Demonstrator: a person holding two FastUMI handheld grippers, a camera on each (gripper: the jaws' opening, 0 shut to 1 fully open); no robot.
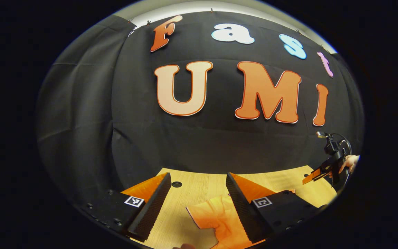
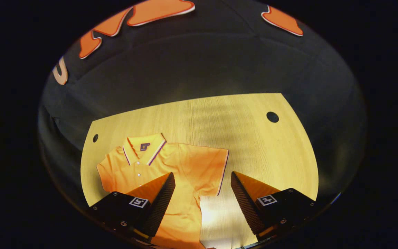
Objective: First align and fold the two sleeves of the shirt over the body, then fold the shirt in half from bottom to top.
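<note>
Two short sleeves lie flat, unfolded; the shirt [image 2: 171, 173] rests face up near the worktop's [image 2: 254, 145] left edge. Both my left gripper [image 1: 197, 204] and right gripper [image 2: 202, 197] hang spread, holding nothing. Soft, light knit, I judge: pinch each sleeve [image 2: 216, 169] at its striped hem.

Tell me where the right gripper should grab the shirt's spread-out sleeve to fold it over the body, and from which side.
Probably at the sleeve cuff, the striped outer edge. It lies flat on the table, spread away from the shirt body, so that free edge is what can be pinched and carried inward. The right gripper, jaws open above it, could come down from the outer side, one finger sliding under the cuff.
</note>
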